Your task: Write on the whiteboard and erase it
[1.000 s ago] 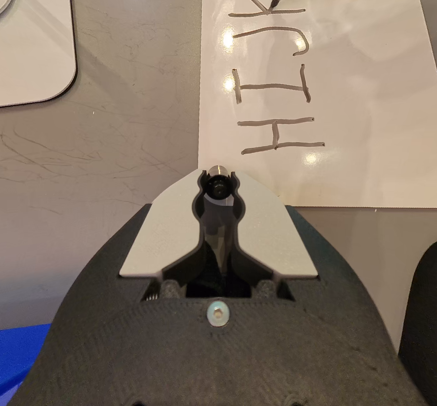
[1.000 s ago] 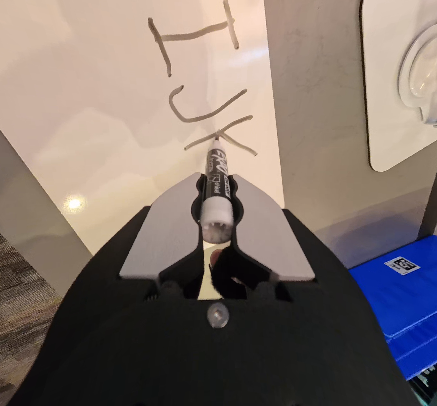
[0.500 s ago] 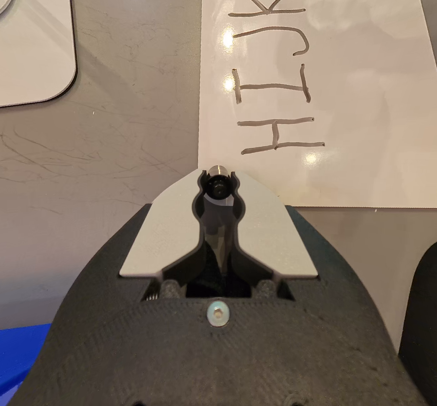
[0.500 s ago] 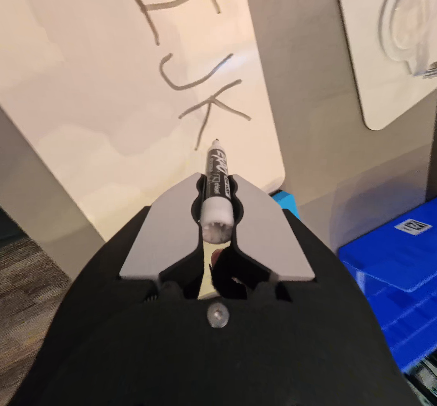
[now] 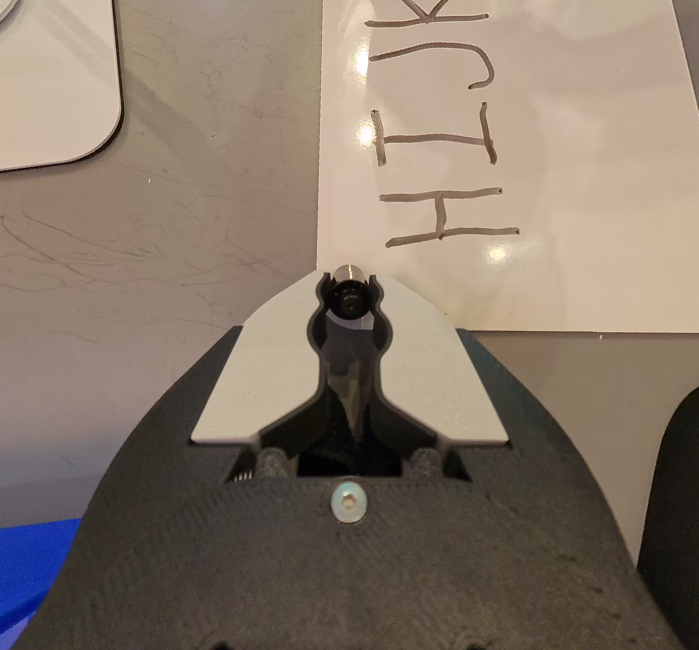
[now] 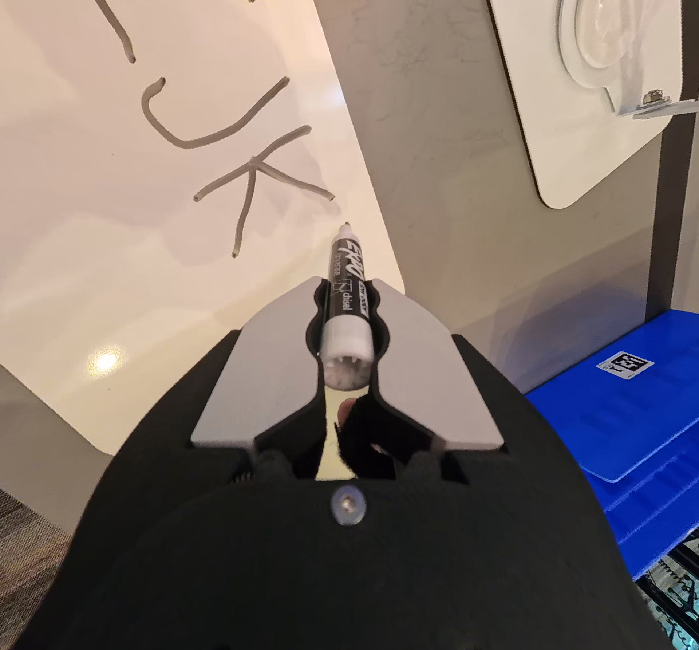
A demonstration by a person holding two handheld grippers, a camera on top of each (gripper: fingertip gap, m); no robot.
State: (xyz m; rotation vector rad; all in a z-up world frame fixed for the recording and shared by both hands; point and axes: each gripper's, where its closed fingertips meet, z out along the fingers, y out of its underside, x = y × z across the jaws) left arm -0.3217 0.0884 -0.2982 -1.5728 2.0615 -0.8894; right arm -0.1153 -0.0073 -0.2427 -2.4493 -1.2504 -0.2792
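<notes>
- The grey worktop (image 5: 189, 215) fills the left half of the left wrist view; it is matt, with faint scratch marks, and looks hard and flat.
- The whiteboard (image 5: 586, 178) lies flat on it, in the upper right of the left wrist view and the upper left of the right wrist view. It is a thin, glossy white sheet with handwritten grey strokes (image 5: 435, 140) on it. I judge it light and slippery, so it may slide when one rubs it; better to press it down than to lift it by an edge.
- A second white board with rounded corners (image 6: 567, 102), carrying a clear suction cup (image 6: 612, 19), is at the upper right of the right wrist view.
- A blue bin lid (image 6: 624, 405) is at the right edge, lower than the worktop.
- The right gripper (image 6: 347, 291) has its jaws pinching the marker (image 6: 346, 283) at the barrel. The marker is light and stiff; its tip (image 6: 345, 225) stands just beside the last strokes, and I cannot tell whether it touches the board.
- The left gripper (image 5: 348, 291) has its jaws closed on a small black cap-like cylinder (image 5: 348, 297), near the lower left corner of the whiteboard.
</notes>
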